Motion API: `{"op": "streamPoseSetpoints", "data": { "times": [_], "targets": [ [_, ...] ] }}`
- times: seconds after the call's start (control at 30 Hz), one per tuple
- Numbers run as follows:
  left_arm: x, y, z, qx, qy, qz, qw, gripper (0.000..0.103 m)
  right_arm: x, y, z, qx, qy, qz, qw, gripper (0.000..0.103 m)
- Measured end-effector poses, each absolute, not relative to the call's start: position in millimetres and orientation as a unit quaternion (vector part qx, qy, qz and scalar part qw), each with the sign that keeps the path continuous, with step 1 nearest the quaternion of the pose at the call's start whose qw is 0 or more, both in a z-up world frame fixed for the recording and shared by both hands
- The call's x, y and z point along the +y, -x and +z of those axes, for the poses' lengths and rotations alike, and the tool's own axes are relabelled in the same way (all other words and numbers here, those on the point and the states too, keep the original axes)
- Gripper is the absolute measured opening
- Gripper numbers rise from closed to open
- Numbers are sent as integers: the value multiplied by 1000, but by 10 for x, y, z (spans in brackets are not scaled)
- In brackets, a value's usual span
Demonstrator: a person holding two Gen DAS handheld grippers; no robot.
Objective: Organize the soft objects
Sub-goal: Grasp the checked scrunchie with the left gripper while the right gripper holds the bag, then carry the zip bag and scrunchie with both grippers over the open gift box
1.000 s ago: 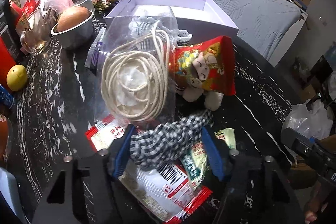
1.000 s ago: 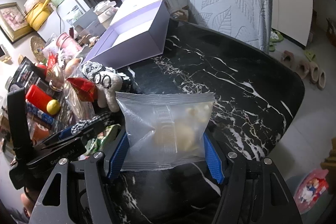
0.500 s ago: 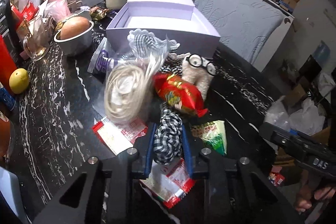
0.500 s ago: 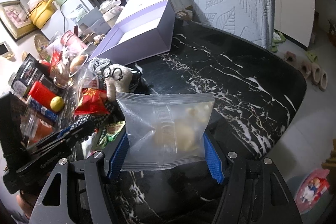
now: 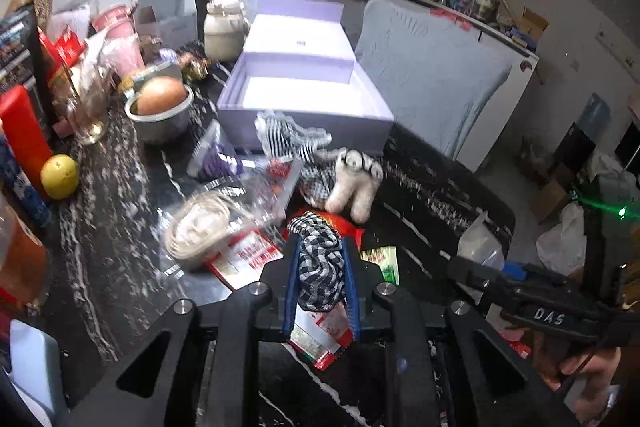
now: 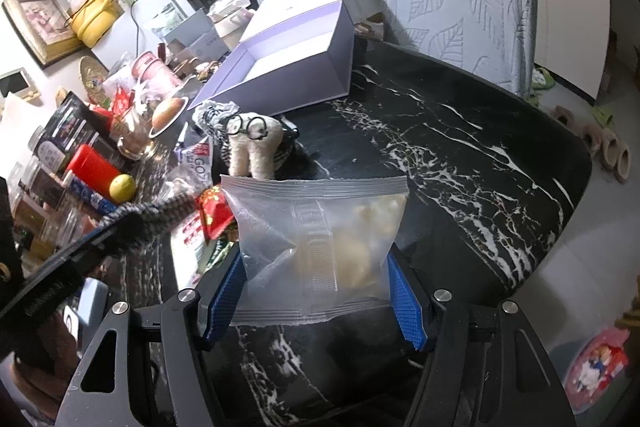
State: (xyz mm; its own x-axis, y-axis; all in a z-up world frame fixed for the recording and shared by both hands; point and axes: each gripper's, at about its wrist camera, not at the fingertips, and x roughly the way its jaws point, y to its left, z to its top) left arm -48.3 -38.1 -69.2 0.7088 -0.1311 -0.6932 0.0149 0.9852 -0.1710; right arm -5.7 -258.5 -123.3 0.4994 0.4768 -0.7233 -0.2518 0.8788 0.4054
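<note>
Checked black-and-white cloth [image 5: 320, 267] is pinched tight between the blue pads of the left gripper [image 5: 320, 247], low centre of the left wrist view; the jaws are squeezed nearly together on it. In the right wrist view the same cloth [image 6: 160, 215] is seen at left centre, sticking out of the left gripper above the table.

Clear zip bag [image 6: 320, 243] with pale lumps inside is held between the blue pads of the right gripper [image 6: 316, 267], centre of the right wrist view; the jaws are partly open, spread to the width of the bag, pads pressed on its two sides. The bag is held upright over the black marble table [image 6: 460, 155].

Other soft items are left in a pile on the table, centre of the left wrist view: a white plush toy with glasses [image 5: 356, 183], a striped cloth [image 5: 288, 139] just behind it, a coil of cream rope in a clear bag [image 5: 204, 227] to the left, a red snack packet [image 5: 348, 231] just beyond the left gripper, touching the held cloth in the picture. Flat red-and-white sachets [image 5: 248, 255] are seen under the pile.

An open lilac box [image 5: 304, 95] is placed behind the pile, upper centre, empty inside as far as visible. A metal bowl [image 5: 160, 115] is seen left of the box, and a lemon [image 5: 60, 175] at the left edge.
</note>
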Motion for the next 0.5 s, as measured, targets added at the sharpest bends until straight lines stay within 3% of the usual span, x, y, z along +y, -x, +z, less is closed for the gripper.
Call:
{"op": "streamPoseSetpoints", "data": {
  "times": [0.5],
  "targets": [
    [-294,446,-378,333,67,-44,940,19,-2423,63,-826,415,-76,225,879,67]
  ]
}}
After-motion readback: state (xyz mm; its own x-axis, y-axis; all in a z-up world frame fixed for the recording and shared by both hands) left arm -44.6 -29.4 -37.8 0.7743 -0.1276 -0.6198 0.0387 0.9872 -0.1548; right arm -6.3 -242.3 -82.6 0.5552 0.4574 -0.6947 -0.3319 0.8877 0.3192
